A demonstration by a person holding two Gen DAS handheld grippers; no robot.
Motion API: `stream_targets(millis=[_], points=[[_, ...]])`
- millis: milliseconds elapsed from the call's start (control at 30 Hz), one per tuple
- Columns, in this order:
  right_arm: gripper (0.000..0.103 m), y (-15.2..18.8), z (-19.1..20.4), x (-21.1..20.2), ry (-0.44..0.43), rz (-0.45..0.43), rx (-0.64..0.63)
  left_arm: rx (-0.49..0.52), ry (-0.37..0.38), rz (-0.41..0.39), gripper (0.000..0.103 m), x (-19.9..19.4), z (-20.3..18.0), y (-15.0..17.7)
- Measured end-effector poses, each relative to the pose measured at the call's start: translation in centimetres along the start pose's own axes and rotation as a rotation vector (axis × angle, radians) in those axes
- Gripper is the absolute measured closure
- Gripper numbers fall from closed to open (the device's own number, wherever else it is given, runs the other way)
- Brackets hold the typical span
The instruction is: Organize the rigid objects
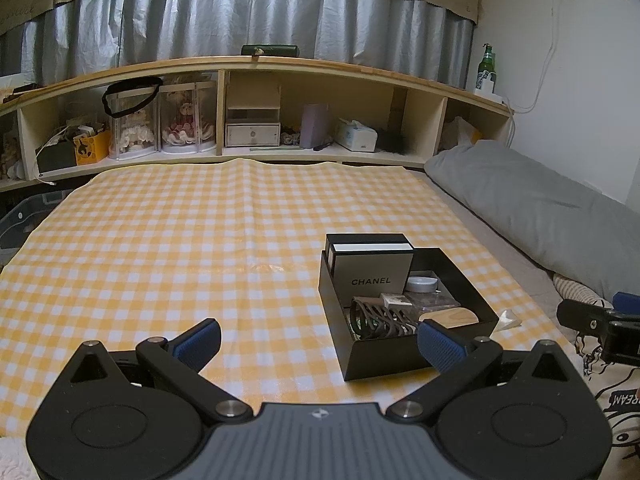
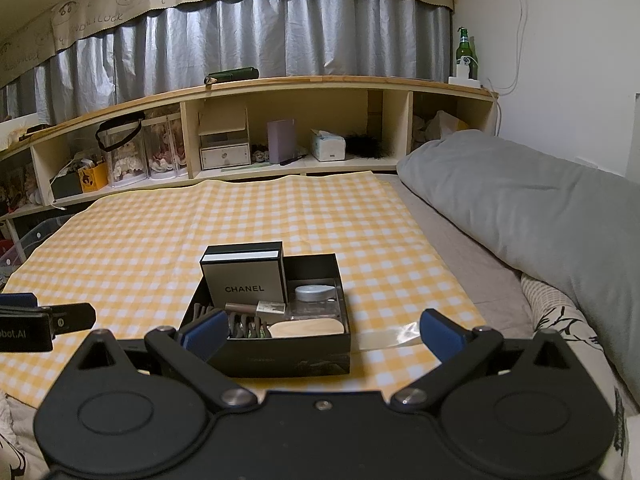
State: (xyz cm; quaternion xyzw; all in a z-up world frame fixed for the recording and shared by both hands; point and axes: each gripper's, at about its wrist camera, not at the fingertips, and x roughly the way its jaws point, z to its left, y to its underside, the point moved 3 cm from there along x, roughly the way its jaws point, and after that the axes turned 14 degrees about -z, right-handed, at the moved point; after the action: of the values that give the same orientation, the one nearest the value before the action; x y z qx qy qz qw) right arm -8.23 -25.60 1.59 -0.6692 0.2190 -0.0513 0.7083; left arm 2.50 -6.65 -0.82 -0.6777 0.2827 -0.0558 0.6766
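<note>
A black open box [image 1: 378, 354] [image 2: 280, 356] sits on the yellow checked cloth [image 1: 160, 240] [image 2: 140, 232]. It holds an upright beige Chanel box [image 1: 372, 274] [image 2: 244, 280], a silver-lidded jar [image 1: 420, 284] [image 2: 316, 293], a brown hair claw [image 1: 380, 320] [image 2: 244, 326], a wooden brush [image 1: 450, 316] [image 2: 308, 327] and a small tube [image 2: 256, 307]. My left gripper [image 1: 320, 344] is open and empty, just left of and in front of the box. My right gripper [image 2: 320, 334] is open and empty, its fingers on either side of the box's near end.
A grey pillow [image 1: 540, 208] [image 2: 540, 208] lies at the right. A wooden shelf [image 1: 256, 66] [image 2: 280, 84] with dolls, boxes and tissues runs along the back. A clear plastic wrapper [image 2: 384, 338] [image 1: 508, 318] lies right of the box. Patterned bedding [image 2: 560, 320] is at the near right.
</note>
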Motion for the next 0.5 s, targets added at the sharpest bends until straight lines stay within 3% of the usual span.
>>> stream_targets(millis=[500], points=[[0.000, -0.05, 0.12, -0.11, -0.001, -0.001, 0.001, 0.003, 0.001, -0.001, 0.000, -0.08, -0.08, -0.02]])
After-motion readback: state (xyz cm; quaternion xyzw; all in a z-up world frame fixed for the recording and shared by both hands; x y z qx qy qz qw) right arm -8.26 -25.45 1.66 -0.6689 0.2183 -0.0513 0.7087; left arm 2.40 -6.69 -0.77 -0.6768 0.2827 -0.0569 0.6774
